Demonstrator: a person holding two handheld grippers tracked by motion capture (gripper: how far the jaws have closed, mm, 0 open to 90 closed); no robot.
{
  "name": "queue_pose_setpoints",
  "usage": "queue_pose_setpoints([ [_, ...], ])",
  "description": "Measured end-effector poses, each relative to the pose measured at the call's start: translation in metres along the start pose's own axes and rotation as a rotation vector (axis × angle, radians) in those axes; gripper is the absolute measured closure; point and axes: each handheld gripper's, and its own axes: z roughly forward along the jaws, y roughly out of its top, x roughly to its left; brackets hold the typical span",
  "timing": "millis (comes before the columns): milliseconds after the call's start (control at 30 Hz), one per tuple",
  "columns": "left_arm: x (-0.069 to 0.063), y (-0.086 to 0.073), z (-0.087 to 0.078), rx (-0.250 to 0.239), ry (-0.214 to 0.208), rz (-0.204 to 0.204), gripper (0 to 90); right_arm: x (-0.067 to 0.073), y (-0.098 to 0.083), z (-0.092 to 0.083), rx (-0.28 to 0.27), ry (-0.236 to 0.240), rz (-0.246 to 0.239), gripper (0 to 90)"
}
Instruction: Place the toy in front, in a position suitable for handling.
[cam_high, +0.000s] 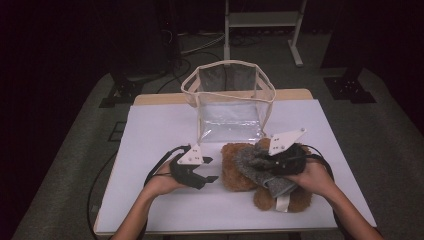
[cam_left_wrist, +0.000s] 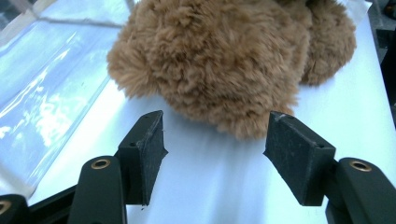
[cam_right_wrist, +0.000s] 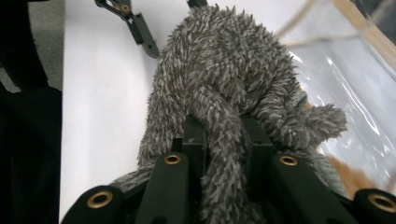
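No readable writing or brand anywhere; the white tag at the teddy bear (cam_high: 245, 172)'s lower end is too small to read. Right tongs (cam_high: 260, 161) pinch a fold of the grey fuzzy garment (cam_high: 257, 167) on the bear. Left tongs (cam_high: 214, 169) spread, nothing between them, just beside the bear's head. Bear lies on the white surface (cam_high: 150, 135) in front of the clear bag (cam_high: 230, 100). Left gripper view: brown fur (cam_left_wrist: 224, 56) close ahead of the spread pads. Right gripper view: grey pile (cam_right_wrist: 219, 93) clamped. Bear's long axis runs diagonally, head toward the left tongs.
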Motion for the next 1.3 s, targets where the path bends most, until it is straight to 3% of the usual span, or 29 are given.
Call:
queue_pose_setpoints([
  [300, 0.004, -0.02, -0.023, -0.008, 0.029, -0.045, 33.7, 0.013, 0.036, 0.041, 0.028, 0.059, -0.083, 74.9],
  [467, 0.004, -0.025, -0.027, -0.015, 0.029, -0.051, 32.5, 0.02, 0.043, 0.063, 0.061, 0.093, -0.114, 74.9],
  [533, 0.004, -0.026, -0.028, -0.012, 0.027, -0.052, 32.1, 0.019, 0.043, 0.061, 0.059, 0.095, -0.116, 74.9],
  [567, 0.004, -0.026, -0.027, -0.006, 0.024, -0.05, 31.6, 0.012, 0.044, 0.049, 0.049, 0.087, -0.093, 74.9],
  [700, 0.001, -0.024, -0.023, 0.001, 0.011, -0.042, 30.6, -0.008, 0.046, 0.031, 0.054, 0.042, -0.065, 74.7],
  [800, 0.001, -0.021, -0.021, 0.001, 0.004, -0.033, 30.0, -0.032, 0.043, 0.025, 0.059, 0.04, 0.009, 74.6],
  [900, 0.002, -0.019, -0.018, -0.001, -0.002, -0.034, 30.1, -0.046, 0.038, 0.027, 0.068, 0.057, 0.057, 74.6],
  [1033, 0.002, -0.017, -0.013, -0.01, -0.01, -0.032, 30.1, -0.045, 0.033, 0.029, 0.08, 0.093, 0.075, 74.8],
  [1100, -0.002, -0.014, -0.002, -0.015, -0.036, -0.03, 30.0, -0.036, 0.024, 0.025, 0.086, 0.125, 0.078, 75.2],
  [1233, -0.01, -0.009, 0.015, 0.007, -0.066, 0.008, 29.5, -0.033, 0.004, 0.012, 0.081, 0.126, 0.099, 75.3],
  [1300, -0.011, -0.004, 0.021, -0.003, -0.061, 0.02, 29.5, -0.032, -0.006, 0.004, 0.075, 0.118, 0.122, 75.4],
])
